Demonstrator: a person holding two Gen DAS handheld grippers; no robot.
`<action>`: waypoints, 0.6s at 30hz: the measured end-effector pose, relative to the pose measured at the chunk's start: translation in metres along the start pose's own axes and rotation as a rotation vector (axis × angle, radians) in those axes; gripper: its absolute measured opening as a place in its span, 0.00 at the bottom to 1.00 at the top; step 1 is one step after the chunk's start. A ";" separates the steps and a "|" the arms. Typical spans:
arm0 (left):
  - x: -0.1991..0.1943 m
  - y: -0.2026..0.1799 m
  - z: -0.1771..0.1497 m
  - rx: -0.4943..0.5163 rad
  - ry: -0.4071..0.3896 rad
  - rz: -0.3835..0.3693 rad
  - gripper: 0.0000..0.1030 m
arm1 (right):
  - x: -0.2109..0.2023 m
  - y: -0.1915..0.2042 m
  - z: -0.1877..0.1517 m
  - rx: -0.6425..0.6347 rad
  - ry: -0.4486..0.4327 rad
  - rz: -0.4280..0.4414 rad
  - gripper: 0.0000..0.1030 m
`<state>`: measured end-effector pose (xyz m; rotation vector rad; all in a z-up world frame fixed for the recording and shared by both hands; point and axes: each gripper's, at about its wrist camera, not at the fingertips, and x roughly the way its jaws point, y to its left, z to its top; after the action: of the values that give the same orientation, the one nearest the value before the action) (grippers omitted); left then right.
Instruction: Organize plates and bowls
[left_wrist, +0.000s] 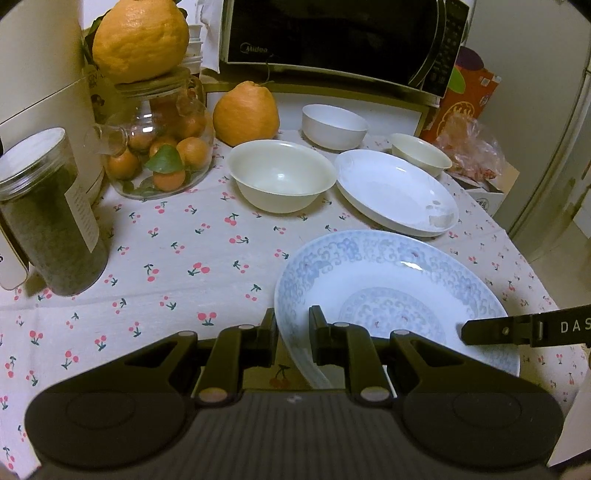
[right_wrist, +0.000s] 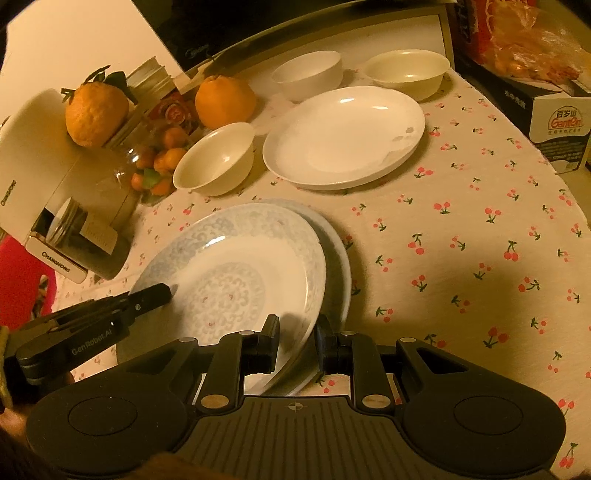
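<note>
Desk (right_wrist: 461, 229): cherry-print cloth; carries all the crockery, with jars and fruit at the 10 o'clock side in the right wrist view.
Microwave (left_wrist: 332, 37): at 12 o'clock in the left wrist view, behind the bowls; not involved.
Blue-patterned plate (right_wrist: 236, 266): held tilted, gripped on two opposite rims; lies over a second patterned plate (right_wrist: 338, 251), whose edge shows at its 3 o'clock side.
White plate (right_wrist: 343, 136): flat on the desk at 12 o'clock from the patterned pair, well apart from it.
Cream bowl (right_wrist: 218, 162): near the white plate, at its 9 o'clock.
Far bowls: white bowl (right_wrist: 306, 74) and small cream bowl (right_wrist: 410, 74) at the desk's far edge, unstacked.
Left claw (left_wrist: 293, 328): nearly closed, pinching the blue-patterned plate's rim.
Right claw (right_wrist: 297, 332): nearly closed on the rim at the opposite side; whether it also catches the lower plate's edge cannot be told.
Step in hand (judgement): seating the upper plate on the lower one.
Advice: level the plate first, centre it over the lower rim, then lower both claws together; release one side only once the plate rests fully.
Risk (judgement): uneven release lets the plate slide off towards 3 o'clock.
</note>
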<state>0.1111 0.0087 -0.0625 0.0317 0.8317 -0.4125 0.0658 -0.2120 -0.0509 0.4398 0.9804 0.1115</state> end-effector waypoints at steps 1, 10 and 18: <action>0.000 -0.001 0.000 0.001 0.000 0.001 0.15 | 0.000 0.000 0.000 0.000 -0.001 -0.001 0.20; 0.000 -0.005 0.000 0.019 0.003 0.024 0.15 | -0.001 0.002 0.000 -0.008 -0.002 -0.013 0.20; 0.002 -0.011 -0.001 0.062 0.012 0.060 0.15 | -0.002 0.000 0.002 0.007 -0.003 -0.022 0.17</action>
<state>0.1074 -0.0021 -0.0625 0.1165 0.8279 -0.3821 0.0665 -0.2128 -0.0483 0.4356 0.9831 0.0876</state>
